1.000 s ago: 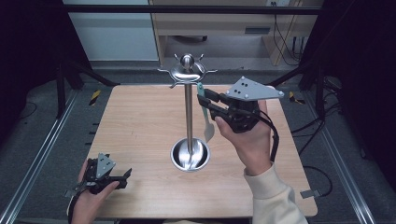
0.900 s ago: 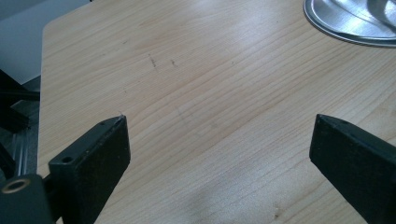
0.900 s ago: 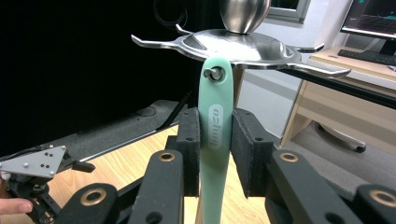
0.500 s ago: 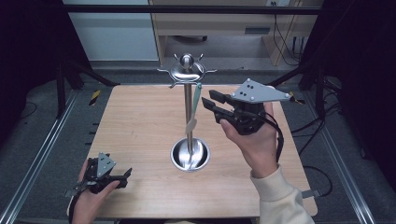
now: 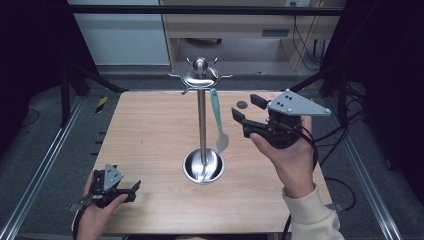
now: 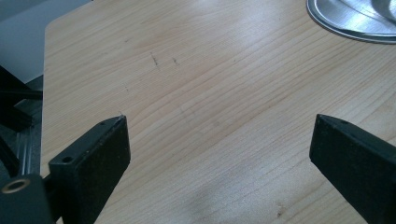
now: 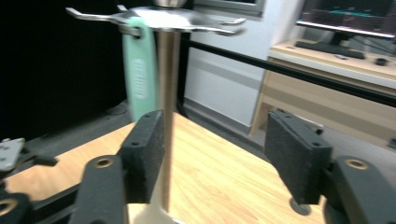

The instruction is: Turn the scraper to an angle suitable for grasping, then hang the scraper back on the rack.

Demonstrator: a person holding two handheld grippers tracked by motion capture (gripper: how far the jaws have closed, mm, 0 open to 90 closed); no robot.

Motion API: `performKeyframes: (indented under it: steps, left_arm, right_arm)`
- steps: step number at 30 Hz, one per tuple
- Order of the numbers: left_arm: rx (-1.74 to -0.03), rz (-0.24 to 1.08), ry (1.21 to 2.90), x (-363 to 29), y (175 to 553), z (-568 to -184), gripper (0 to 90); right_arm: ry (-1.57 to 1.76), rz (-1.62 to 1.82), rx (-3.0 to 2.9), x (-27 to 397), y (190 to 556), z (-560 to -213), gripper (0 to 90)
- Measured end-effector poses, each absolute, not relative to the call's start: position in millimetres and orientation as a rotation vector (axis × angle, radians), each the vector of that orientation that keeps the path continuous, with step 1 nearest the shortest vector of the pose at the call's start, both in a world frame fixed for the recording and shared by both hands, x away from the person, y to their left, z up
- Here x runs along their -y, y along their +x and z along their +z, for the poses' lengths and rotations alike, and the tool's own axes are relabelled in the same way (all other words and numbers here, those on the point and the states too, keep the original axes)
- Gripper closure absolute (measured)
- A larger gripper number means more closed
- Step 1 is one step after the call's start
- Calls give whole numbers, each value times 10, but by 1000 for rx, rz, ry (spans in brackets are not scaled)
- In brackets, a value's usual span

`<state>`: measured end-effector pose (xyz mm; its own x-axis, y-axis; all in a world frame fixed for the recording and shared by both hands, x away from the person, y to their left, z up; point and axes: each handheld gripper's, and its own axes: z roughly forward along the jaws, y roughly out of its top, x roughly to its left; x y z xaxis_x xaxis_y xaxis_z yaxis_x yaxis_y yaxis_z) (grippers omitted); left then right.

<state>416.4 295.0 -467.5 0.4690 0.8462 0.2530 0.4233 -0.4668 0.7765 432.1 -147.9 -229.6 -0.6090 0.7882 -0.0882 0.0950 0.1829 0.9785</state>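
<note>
A steel hook stand (image 5: 201, 120) rises from a round dish base (image 5: 203, 165) in the middle of the table. A utensil with a mint-green handle (image 5: 216, 112) hangs from one hook, its pale head down beside the pole. My right gripper (image 5: 244, 106) is just right of it, apart from it; its jaws have just been opening and nothing is between them. In the right gripper view the green handle (image 7: 139, 70) and the pole (image 7: 168, 84) stand beyond the open right gripper (image 7: 215, 119). My left gripper (image 5: 131, 191) rests open at the table's front left, over bare wood (image 6: 219, 123).
A small black disc (image 5: 241, 104) lies on the wooden table (image 5: 150, 135) under the right gripper. Metal rails run along both sides of the table. A desk with a monitor (image 7: 355, 18) stands behind. The stand's base rim (image 6: 355, 23) is ahead of the left gripper.
The right gripper opened, let go of the green-handled utensil and drew back to the right. The utensil now hangs free on its hook. The left gripper stayed put.
</note>
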Motion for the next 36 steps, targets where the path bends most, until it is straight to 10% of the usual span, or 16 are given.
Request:
performKeyframes:
  steps: [14,36]
  left_arm:
    - [-1043,856,2084,-2928,4162,-4668,49]
    - [-1043,860,2077,-2949,4162,-4669,37]
  right_arm:
    - [870,1432,-1774,1755,4328,-2549,104]
    - [1025,1359,-1727,2186,4372,-3078,79]
